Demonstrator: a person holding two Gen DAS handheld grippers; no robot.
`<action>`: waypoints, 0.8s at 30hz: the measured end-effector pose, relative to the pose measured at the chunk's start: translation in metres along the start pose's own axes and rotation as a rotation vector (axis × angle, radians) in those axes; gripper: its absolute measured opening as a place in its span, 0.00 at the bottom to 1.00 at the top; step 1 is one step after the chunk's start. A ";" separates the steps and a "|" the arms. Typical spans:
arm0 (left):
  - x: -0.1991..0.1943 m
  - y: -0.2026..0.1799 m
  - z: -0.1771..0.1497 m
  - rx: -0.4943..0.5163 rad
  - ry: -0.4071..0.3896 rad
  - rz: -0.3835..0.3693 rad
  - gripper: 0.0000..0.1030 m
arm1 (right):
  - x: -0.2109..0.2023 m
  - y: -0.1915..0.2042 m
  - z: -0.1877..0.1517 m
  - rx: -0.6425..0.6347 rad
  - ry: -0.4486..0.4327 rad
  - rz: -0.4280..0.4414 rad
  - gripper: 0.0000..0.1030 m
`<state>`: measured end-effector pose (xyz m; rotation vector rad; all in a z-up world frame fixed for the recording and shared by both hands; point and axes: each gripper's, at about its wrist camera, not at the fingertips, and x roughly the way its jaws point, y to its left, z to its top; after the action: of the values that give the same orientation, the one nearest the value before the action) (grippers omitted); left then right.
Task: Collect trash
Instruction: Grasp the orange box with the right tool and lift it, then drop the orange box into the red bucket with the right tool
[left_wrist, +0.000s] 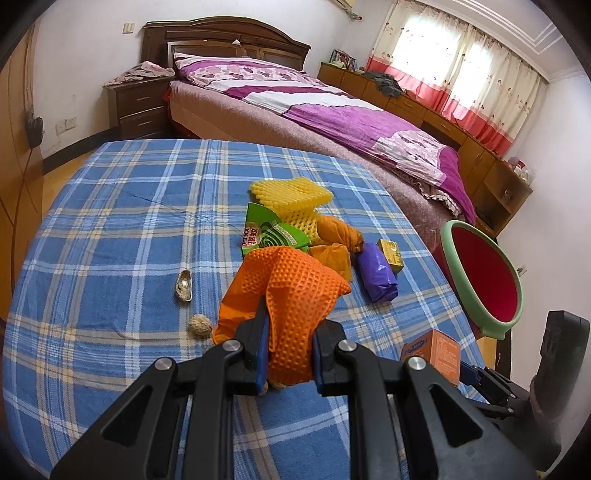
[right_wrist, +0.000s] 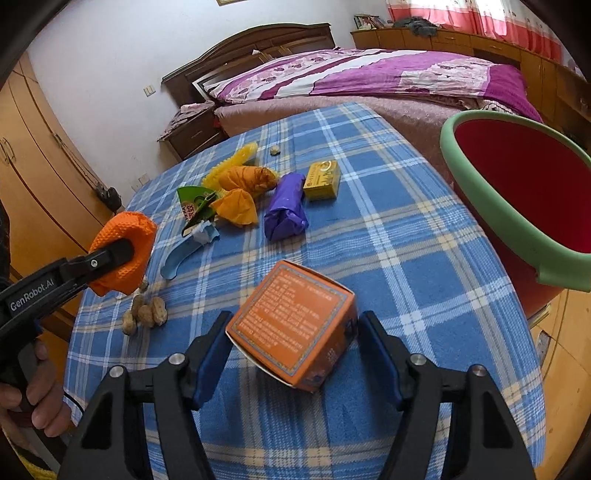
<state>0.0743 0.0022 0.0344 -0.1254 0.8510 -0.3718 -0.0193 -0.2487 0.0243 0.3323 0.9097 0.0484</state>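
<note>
One container stands in the room, a red bucket (right_wrist: 517, 192) with a pale green rim, just off the far right edge of the table (right_wrist: 388, 258) with its blue checked cloth; what I can see of its inside is bare red wall, and the bottom is hidden from me. Trash lies scattered on the cloth: a purple wrapped bundle (right_wrist: 286, 206), a small yellow box (right_wrist: 322, 180) with print too small to read, a green printed carton (left_wrist: 271, 232) bearing red characters, yellow foam netting (left_wrist: 291, 192) and peanut shells (right_wrist: 146, 314). The left gripper (left_wrist: 290, 350) is clamped on an orange dimpled glove (left_wrist: 295, 295), held above the table. The right gripper (right_wrist: 291, 350) has its pads against both sides of an orange box (right_wrist: 295, 325) covered in fine, unreadable print. "GenRobot.AI" is written along the left gripper's arm.
</note>
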 end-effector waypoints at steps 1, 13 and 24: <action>0.000 -0.001 0.000 0.002 0.001 0.000 0.17 | -0.001 -0.001 0.000 0.003 -0.004 -0.004 0.67; 0.003 -0.023 0.003 0.050 0.011 -0.027 0.17 | -0.037 -0.029 0.016 0.062 -0.121 -0.030 0.58; 0.020 -0.076 0.013 0.145 0.051 -0.110 0.17 | -0.079 -0.087 0.039 0.166 -0.261 -0.101 0.57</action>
<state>0.0761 -0.0765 0.0482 -0.0287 0.8665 -0.5402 -0.0461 -0.3557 0.0810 0.4357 0.6715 -0.1619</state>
